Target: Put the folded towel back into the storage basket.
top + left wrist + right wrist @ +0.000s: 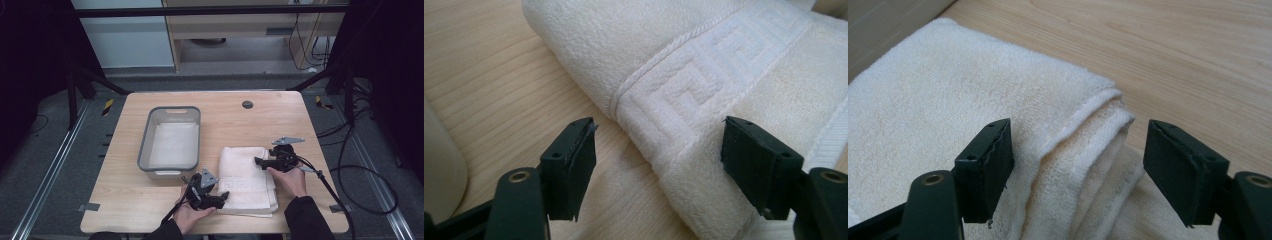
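Observation:
A folded white towel [247, 175] with a woven key-pattern band lies on the wooden table [260, 125], right of centre near the front edge. My left gripper [224, 198] sits at the towel's near left corner. In the left gripper view its jaws [659, 160] stand wide apart, straddling the thick folded edge of the towel [704, 75] without pressing it. My right gripper [258, 161] is over the towel's far right part. In the right gripper view its jaws [1078, 160] are open around a stacked corner of the towel [948, 100], pads clear of the cloth.
A grey-rimmed white bin [145, 142] stands left of the towel, close to my left hand. A small black round plug [247, 104] sits in the tabletop at the back. Cables [360, 175] trail off the table's right side onto the floor.

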A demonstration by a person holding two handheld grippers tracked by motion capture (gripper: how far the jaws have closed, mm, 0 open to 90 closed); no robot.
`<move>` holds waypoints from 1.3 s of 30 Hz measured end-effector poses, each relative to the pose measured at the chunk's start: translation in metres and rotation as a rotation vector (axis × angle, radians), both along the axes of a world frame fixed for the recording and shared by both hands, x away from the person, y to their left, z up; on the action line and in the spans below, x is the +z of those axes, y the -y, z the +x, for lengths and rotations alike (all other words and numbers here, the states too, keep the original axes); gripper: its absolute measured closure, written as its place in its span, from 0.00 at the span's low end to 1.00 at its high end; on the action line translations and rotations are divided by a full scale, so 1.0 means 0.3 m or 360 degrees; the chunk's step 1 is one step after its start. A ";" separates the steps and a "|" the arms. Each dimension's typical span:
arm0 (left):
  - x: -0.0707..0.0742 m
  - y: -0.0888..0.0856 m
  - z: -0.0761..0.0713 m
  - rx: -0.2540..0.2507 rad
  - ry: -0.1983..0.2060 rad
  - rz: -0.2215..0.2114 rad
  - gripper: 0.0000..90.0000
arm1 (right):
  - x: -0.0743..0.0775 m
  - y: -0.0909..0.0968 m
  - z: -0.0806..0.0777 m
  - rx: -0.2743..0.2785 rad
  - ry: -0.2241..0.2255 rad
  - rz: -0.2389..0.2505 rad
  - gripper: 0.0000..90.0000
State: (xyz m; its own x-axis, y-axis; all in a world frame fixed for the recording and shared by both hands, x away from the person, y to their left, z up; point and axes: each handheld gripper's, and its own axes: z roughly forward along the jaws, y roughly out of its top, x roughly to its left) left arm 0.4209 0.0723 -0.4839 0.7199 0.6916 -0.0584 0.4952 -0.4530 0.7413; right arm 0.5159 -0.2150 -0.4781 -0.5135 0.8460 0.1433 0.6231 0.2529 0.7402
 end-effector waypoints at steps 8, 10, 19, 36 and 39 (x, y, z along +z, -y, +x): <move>-0.020 0.009 0.007 0.0015 -0.0032 0.0005 0.32 | -0.024 -0.006 0.004 -0.0001 -0.0051 -0.0014 0.32; -0.023 0.009 0.011 0.0017 -0.0053 0.0003 0.32 | -0.029 -0.008 0.005 -0.0008 -0.0064 -0.0018 0.32; -0.036 0.010 0.030 0.0028 -0.0150 -0.0031 0.32 | -0.044 -0.016 0.010 -0.0025 -0.0111 -0.0004 0.34; -0.041 0.017 0.036 -0.0038 -0.0274 -0.0121 0.53 | -0.036 -0.012 0.017 0.0003 -0.0267 0.0130 0.66; -0.040 0.020 0.033 -0.0040 -0.0293 -0.0137 0.61 | -0.035 -0.013 0.015 0.0007 -0.0269 0.0140 0.69</move>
State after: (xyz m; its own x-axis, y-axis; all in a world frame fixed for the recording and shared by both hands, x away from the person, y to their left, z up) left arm 0.4308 0.0663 -0.4960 0.7087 0.6602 -0.2486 0.6153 -0.4061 0.6756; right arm 0.5204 -0.2112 -0.4886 -0.4796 0.8242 0.3011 0.7393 0.1947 0.6446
